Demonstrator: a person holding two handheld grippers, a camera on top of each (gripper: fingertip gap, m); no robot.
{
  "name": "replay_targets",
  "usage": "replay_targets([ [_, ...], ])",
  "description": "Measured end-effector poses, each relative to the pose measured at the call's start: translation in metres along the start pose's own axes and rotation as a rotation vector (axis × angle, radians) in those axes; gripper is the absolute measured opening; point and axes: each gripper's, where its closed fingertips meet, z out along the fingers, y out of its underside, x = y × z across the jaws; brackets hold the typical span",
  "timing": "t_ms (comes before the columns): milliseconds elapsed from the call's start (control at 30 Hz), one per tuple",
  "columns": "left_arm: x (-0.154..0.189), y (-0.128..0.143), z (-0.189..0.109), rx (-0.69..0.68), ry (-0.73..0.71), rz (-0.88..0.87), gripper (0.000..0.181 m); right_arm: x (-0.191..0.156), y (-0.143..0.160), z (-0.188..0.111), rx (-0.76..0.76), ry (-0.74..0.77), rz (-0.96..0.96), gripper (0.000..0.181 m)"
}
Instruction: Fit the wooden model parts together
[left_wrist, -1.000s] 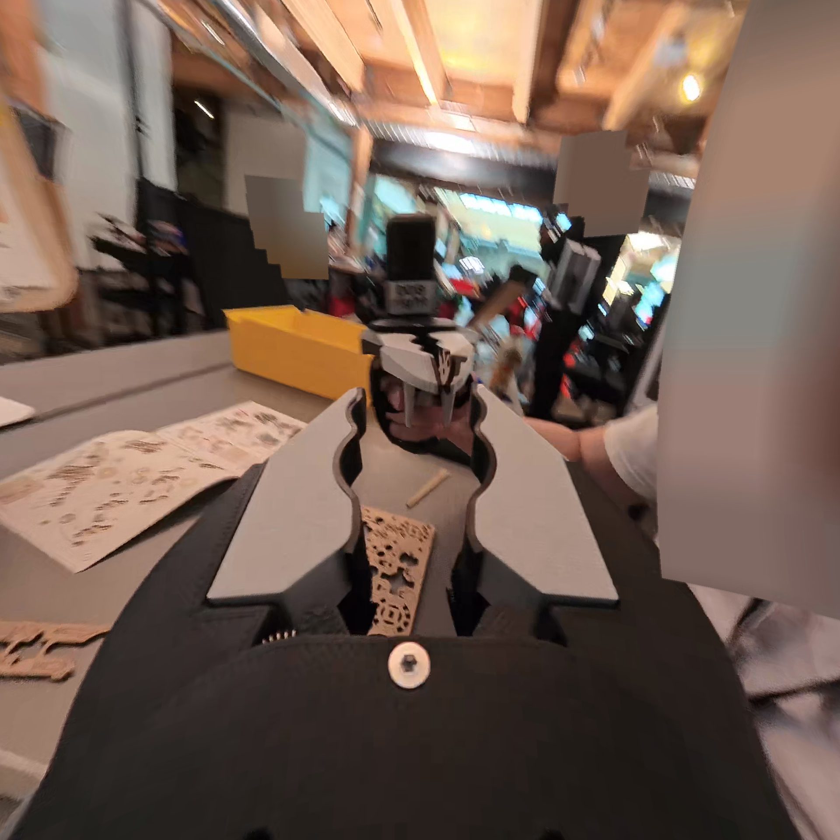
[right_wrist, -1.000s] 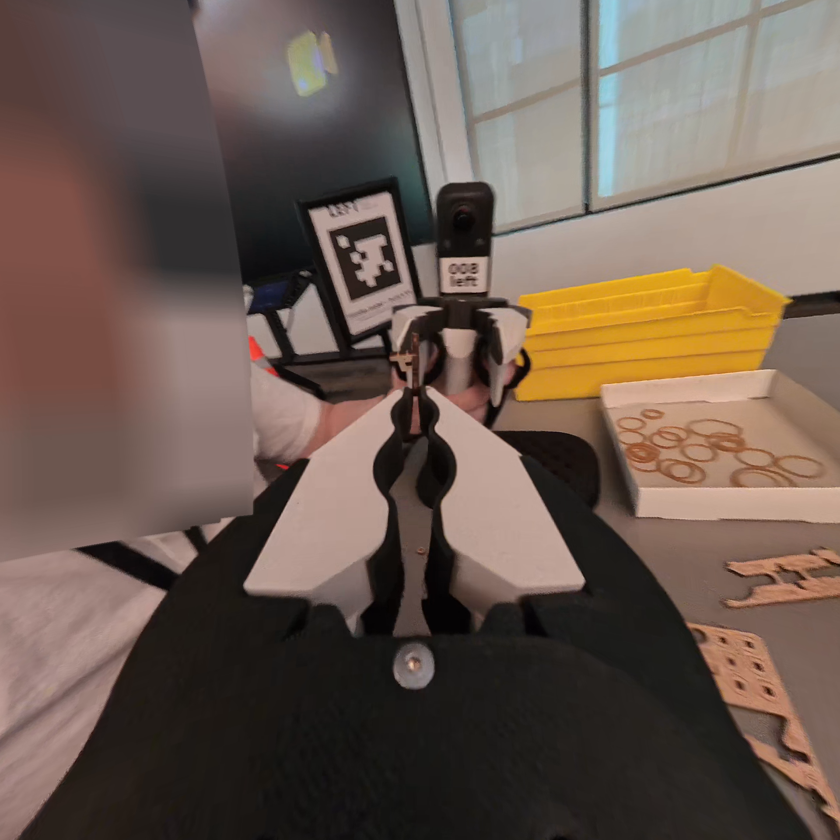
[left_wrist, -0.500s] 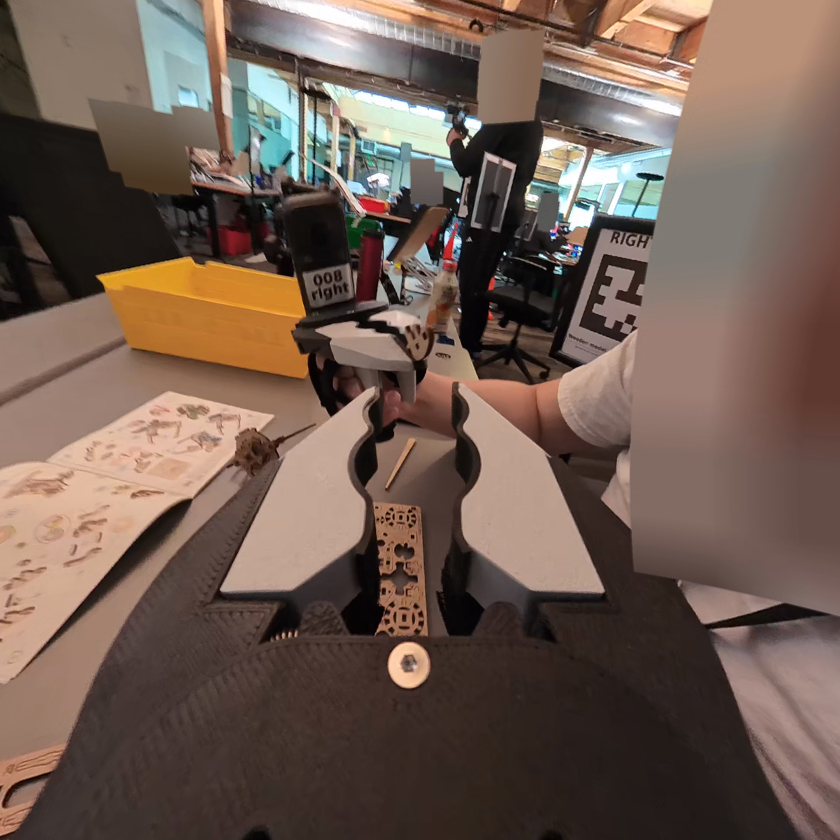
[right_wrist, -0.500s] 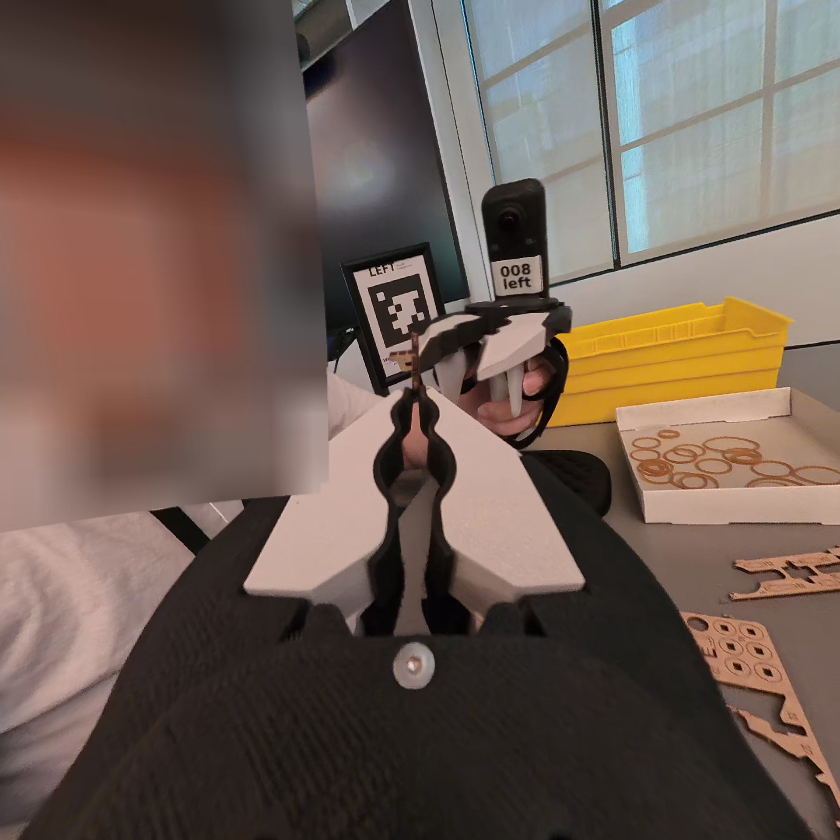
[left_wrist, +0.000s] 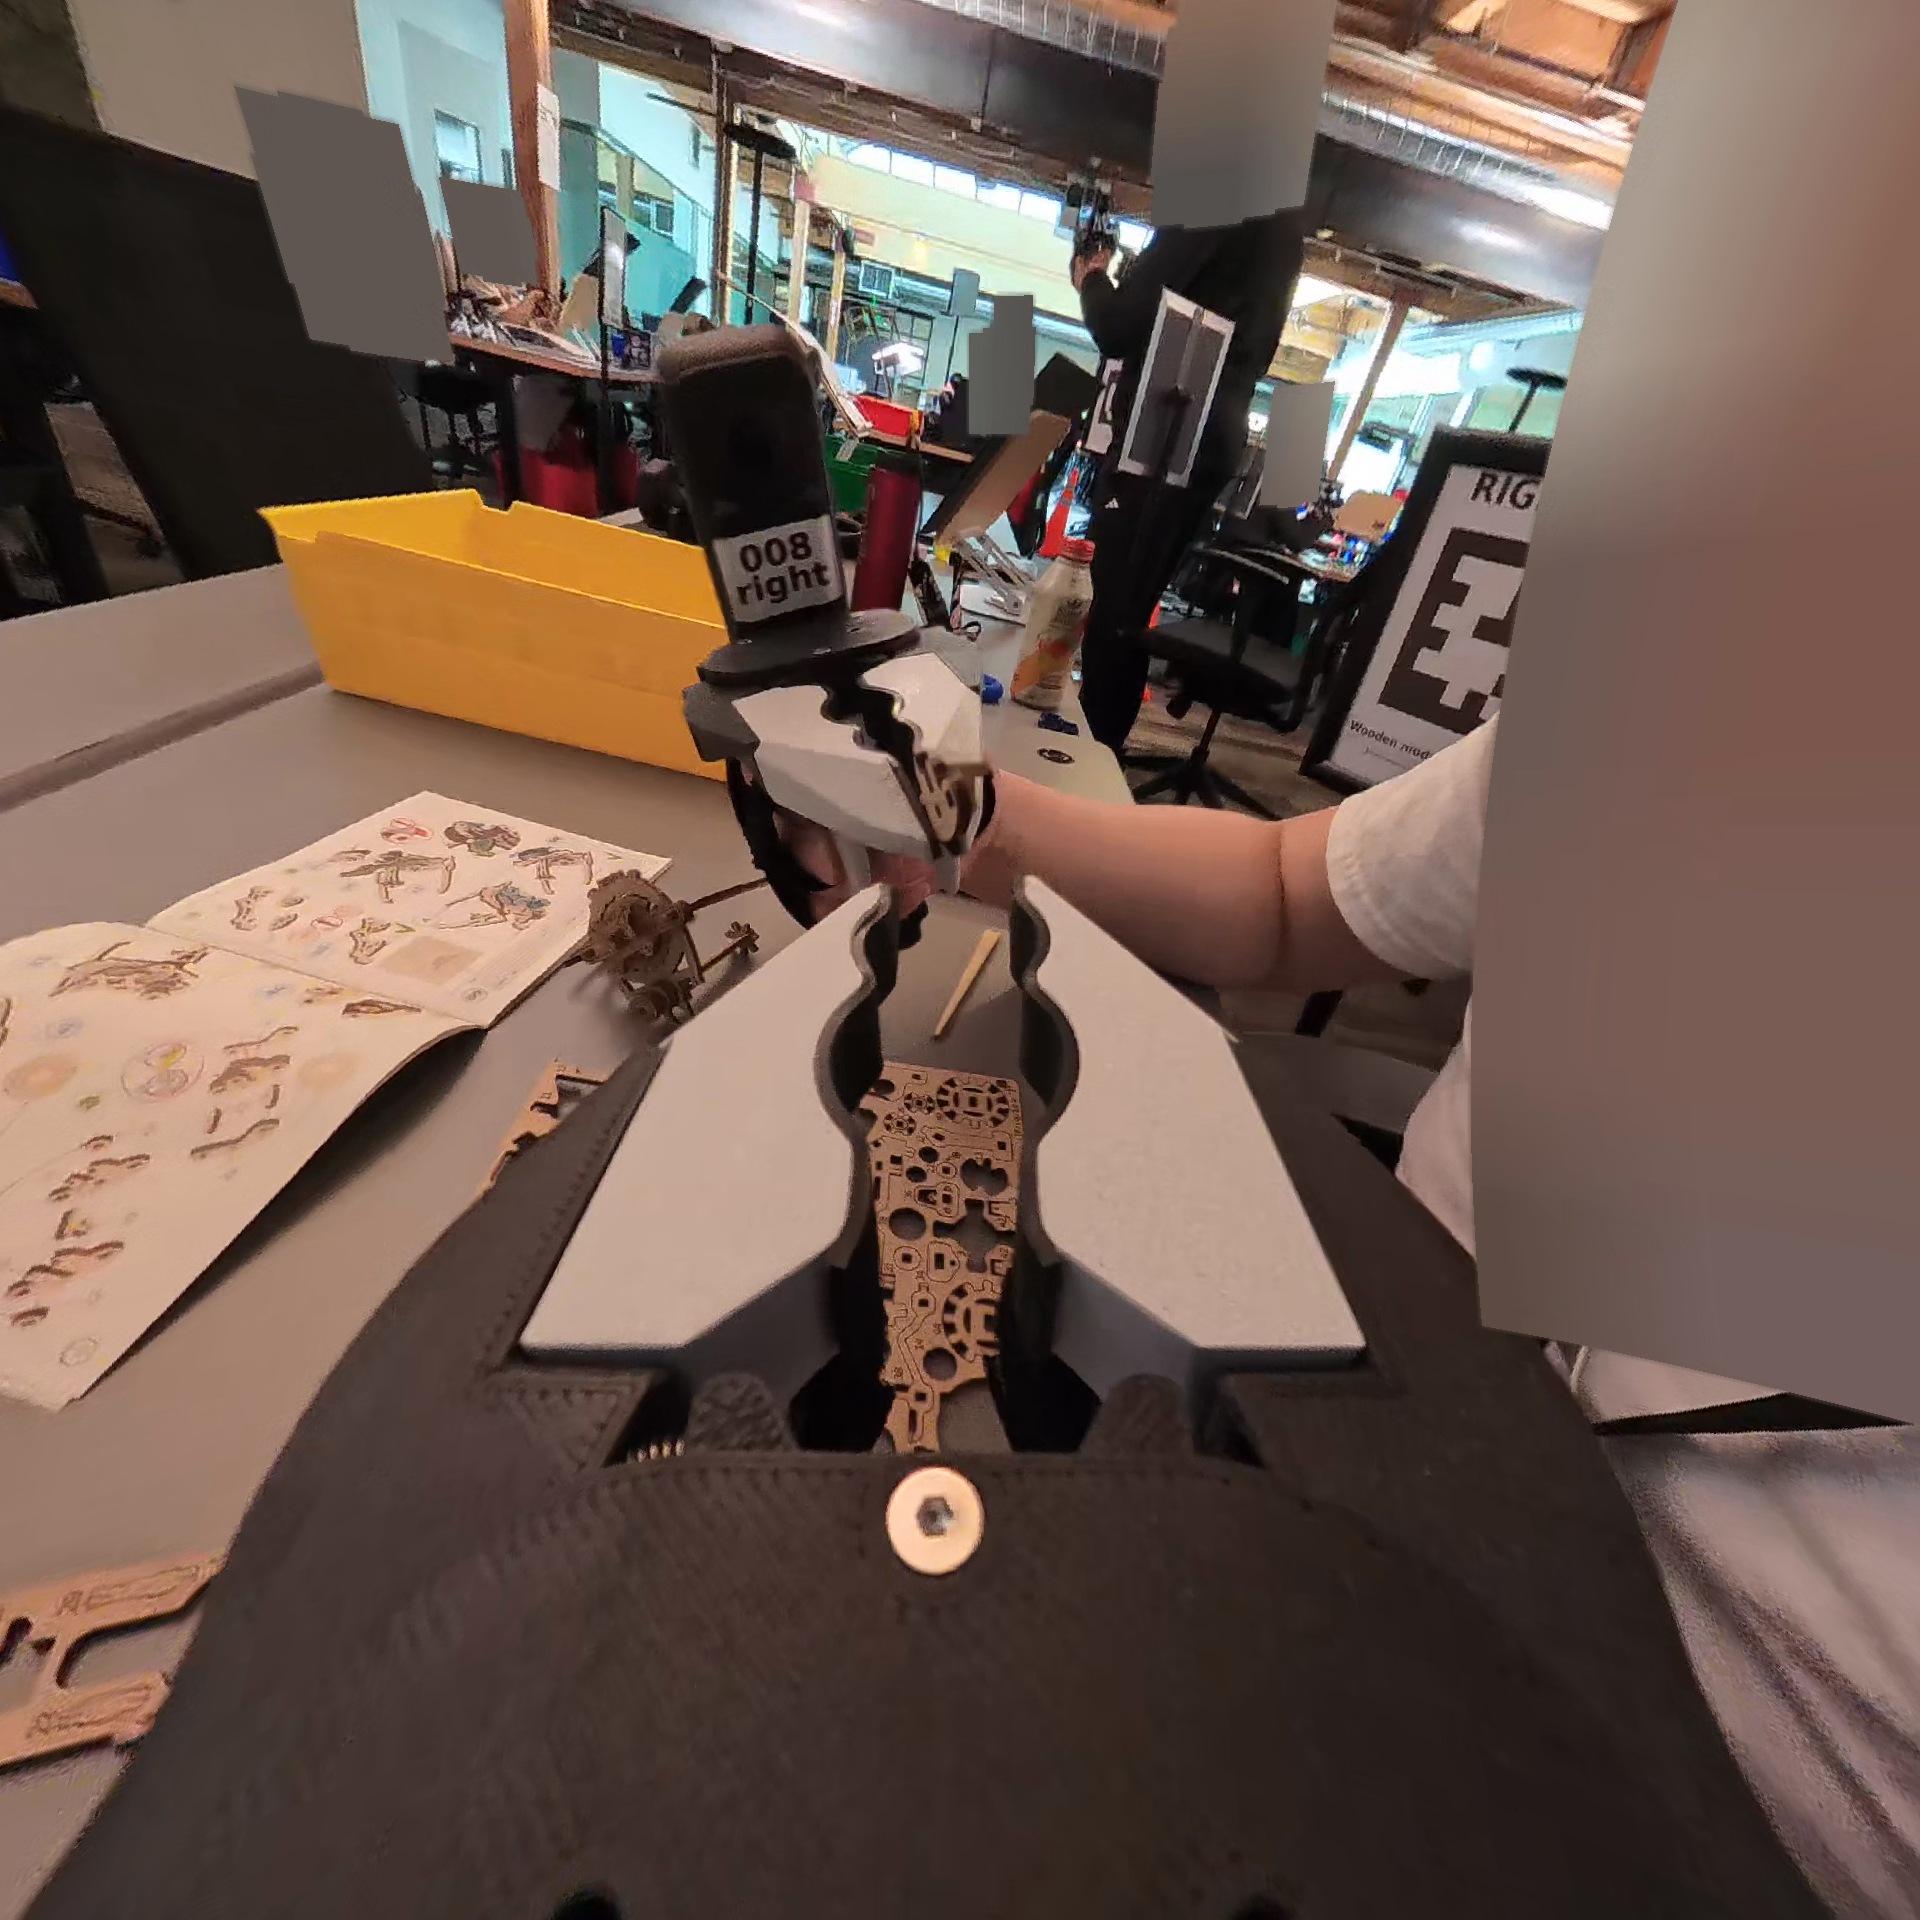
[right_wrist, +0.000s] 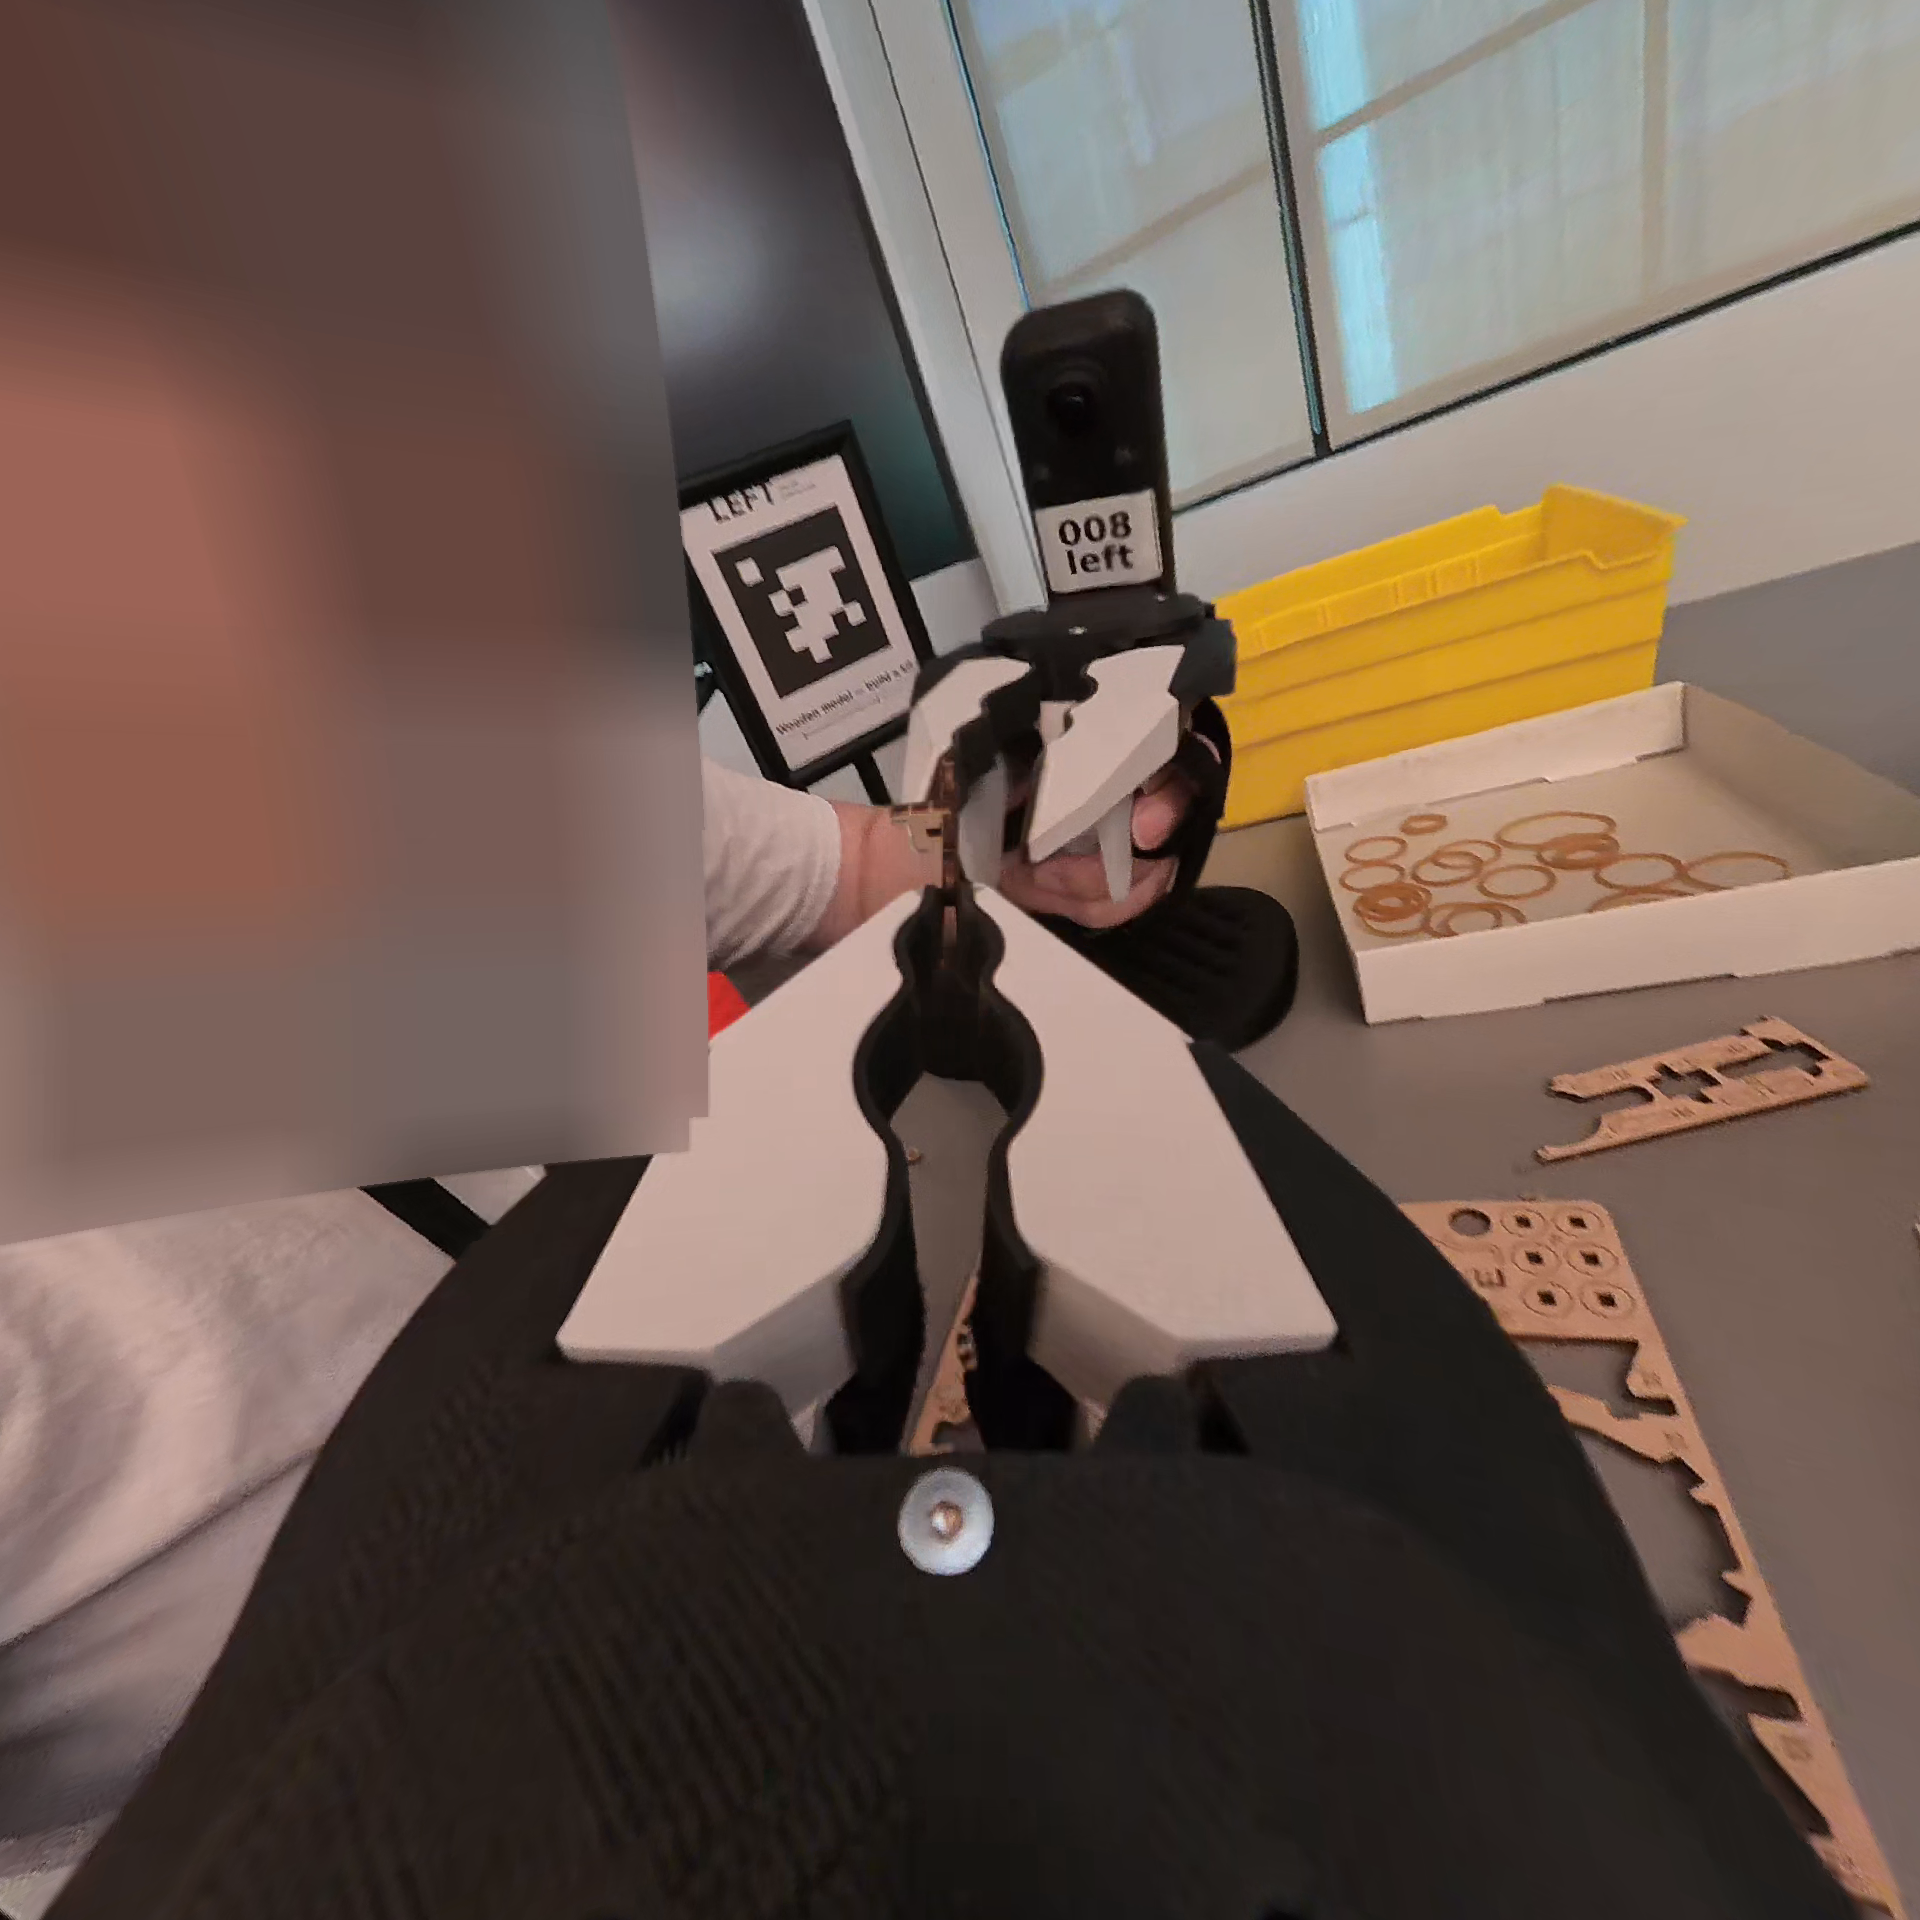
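My right gripper (right_wrist: 948, 902) is shut on a small thin wooden part (right_wrist: 938, 844), which stands up edge-on from its tips. In the left wrist view the same gripper (left_wrist: 940, 831) is held above the table with the part (left_wrist: 938, 802) at its tip. My left gripper (left_wrist: 951, 899) is open and empty, above a laser-cut wooden sheet (left_wrist: 945, 1195) lying on the grey table (left_wrist: 156, 727). It faces the right gripper a short way off and also shows in the right wrist view (right_wrist: 987, 821), open. A partly built wooden model (left_wrist: 644, 935) lies by the instruction booklet (left_wrist: 260, 997).
Yellow bins (left_wrist: 488, 613) (right_wrist: 1455, 613) stand at the back. A white tray of rubber bands (right_wrist: 1558, 862) sits at the right. Wooden offcut sheets (right_wrist: 1704, 1091) (right_wrist: 1558, 1309) (left_wrist: 83, 1662) and a small stick (left_wrist: 966, 982) lie on the table. The person's forearm (left_wrist: 1195, 894) reaches across.
Both grippers have swung round and now face each other more closely. The right gripper keeps its hold on the wooden part. The left gripper stays open.
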Motion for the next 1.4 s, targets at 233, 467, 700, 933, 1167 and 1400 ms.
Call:
replay_targets([
  [233, -0.005, 0.006, -0.005, 0.016, 0.040, -0.048, 0.023, 0.012, 0.020, 0.005, -0.127, 0.110, -0.117, 0.000],
  [467, -0.012, 0.025, 0.000, -0.116, -0.066, 0.099, 0.010, 0.018, 0.027, 0.007, -0.167, 0.139, -0.134, 0.000],
  [700, -0.012, 0.028, 0.000, -0.118, -0.053, 0.080, 0.004, 0.021, 0.030, 0.005, -0.191, 0.159, -0.128, 0.000],
  [933, -0.016, 0.028, 0.000, -0.111, -0.069, 0.064, 0.001, 0.024, 0.033, 0.006, -0.210, 0.179, -0.133, 0.001],
  [1167, -0.026, 0.023, -0.003, -0.076, -0.137, 0.048, 0.001, 0.031, 0.027, 0.012, -0.180, 0.259, -0.177, 0.028],
  [1400, -0.029, 0.015, -0.006, -0.012, -0.135, -0.022, 0.001, 0.031, 0.009, 0.014, -0.058, 0.285, -0.159, 0.017],
])
